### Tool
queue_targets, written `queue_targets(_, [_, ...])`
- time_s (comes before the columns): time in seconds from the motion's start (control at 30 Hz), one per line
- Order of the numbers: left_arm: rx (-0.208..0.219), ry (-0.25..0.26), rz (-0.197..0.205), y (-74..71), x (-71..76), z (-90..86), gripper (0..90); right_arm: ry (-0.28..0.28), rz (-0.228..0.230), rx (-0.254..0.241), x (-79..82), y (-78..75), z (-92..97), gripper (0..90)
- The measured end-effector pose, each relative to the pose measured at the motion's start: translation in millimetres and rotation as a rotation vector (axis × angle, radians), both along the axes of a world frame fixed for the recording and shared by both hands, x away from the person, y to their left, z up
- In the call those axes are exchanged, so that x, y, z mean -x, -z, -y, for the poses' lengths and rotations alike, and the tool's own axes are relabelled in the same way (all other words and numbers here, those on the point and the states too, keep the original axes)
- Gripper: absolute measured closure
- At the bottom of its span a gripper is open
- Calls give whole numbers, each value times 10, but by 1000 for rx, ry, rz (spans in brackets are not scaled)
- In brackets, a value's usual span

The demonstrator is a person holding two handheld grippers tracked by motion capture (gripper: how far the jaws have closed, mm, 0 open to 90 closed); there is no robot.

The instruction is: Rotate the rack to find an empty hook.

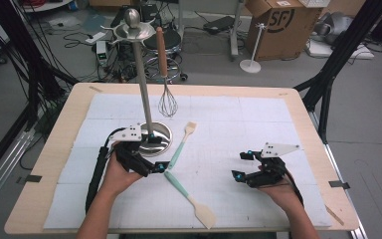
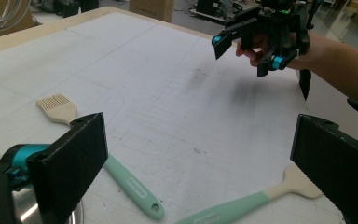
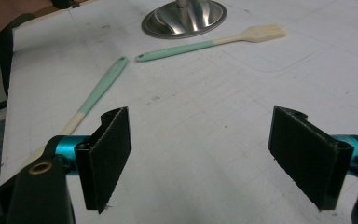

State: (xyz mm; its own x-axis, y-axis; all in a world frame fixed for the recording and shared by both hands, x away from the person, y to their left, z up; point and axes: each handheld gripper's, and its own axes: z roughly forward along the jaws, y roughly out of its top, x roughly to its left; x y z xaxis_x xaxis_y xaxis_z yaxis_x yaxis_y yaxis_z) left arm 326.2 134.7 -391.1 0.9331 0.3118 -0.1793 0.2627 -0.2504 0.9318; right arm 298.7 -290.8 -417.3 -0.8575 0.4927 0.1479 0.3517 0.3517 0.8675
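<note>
The left gripper (image 1: pixel 155 155), jaws spread wide and holding nothing, hovers beside the steel stand's round base (image 1: pixel 160 139), while the right gripper (image 1: pixel 242 166) waits well apart, jaws also spread and empty. Between them lie a mint-handled pastry brush (image 1: pixel 181 144), bristles pointing away from the person, and a mint-handled spatula (image 1: pixel 191 199), blade angled toward the person's right; their handle ends nearly meet. All rest on a white gridded mat (image 1: pixel 238 124) over a wooden table (image 1: pixel 59 144), with a whisk (image 1: pixel 166 79) hanging from the stand and cables and a cardboard box (image 1: pixel 283 25) on the floor beyond.
</note>
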Motion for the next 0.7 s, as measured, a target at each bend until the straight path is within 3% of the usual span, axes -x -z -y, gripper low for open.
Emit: queue_targets(0.7, [-7,3,-2,1,1,1,45,-1,-3,5,3,8,-4,207])
